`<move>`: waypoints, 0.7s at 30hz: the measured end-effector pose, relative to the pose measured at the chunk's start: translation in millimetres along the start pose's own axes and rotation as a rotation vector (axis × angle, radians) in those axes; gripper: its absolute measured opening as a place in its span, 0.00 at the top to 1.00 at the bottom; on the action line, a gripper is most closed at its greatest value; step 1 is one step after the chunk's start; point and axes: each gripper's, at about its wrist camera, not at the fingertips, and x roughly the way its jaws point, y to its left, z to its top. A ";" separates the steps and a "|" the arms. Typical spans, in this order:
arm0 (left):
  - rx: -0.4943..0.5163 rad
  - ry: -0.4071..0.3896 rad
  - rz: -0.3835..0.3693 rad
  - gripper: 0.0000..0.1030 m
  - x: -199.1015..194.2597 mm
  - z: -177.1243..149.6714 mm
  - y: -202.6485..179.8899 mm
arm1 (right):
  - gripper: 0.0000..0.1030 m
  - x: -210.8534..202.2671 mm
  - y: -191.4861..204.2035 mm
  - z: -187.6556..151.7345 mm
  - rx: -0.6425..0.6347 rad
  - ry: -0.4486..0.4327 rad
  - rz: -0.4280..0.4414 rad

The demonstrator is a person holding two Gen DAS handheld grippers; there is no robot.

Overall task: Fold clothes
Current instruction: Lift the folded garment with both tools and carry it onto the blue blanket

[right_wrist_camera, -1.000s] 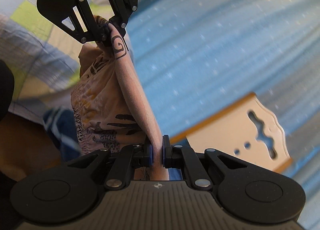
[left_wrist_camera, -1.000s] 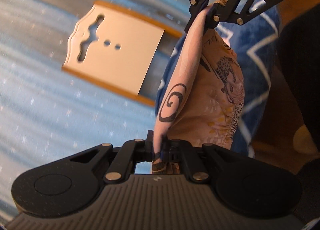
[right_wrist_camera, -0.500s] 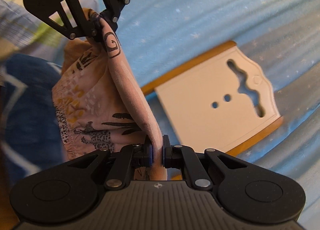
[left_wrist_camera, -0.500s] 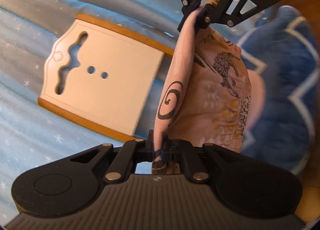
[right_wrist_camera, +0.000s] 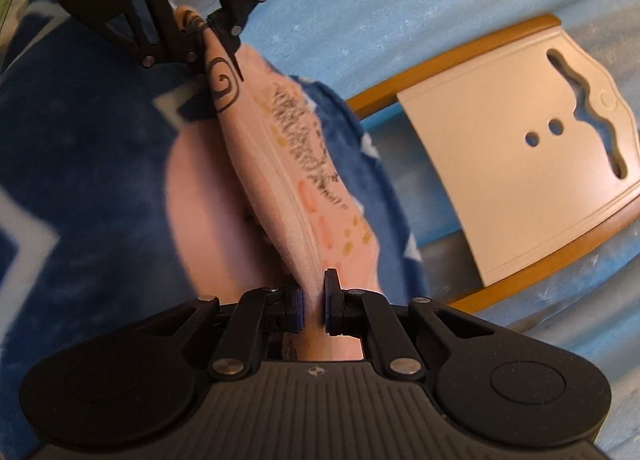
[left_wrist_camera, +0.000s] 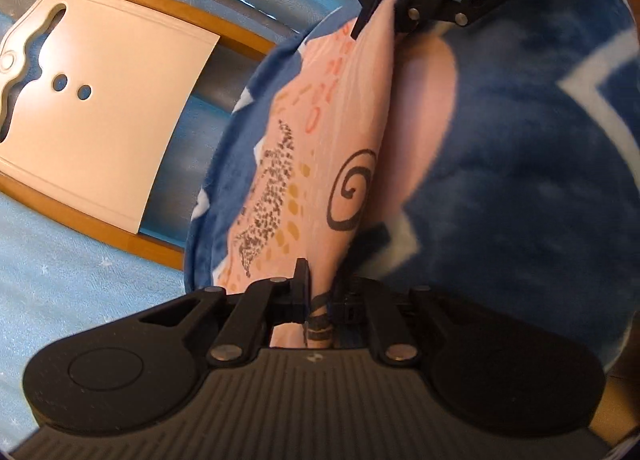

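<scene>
Where the right wrist looks, peach garment [right_wrist_camera: 280, 195], orange dashes [right_wrist_camera: 320, 227] beyond seam.

You can read no words or numbers anywhere (only a small embossed logo on each gripper body).

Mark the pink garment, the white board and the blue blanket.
pink garment [left_wrist_camera: 340, 107], left wrist view, printed face.
white board [right_wrist_camera: 500, 163], right wrist view, flat middle.
blue blanket [left_wrist_camera: 520, 163], left wrist view, dark blue area.
</scene>
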 end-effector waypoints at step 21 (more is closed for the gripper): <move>0.060 -0.001 0.096 0.91 -23.0 -28.1 -9.0 | 0.93 -26.6 -8.1 -21.8 -0.056 0.072 -0.054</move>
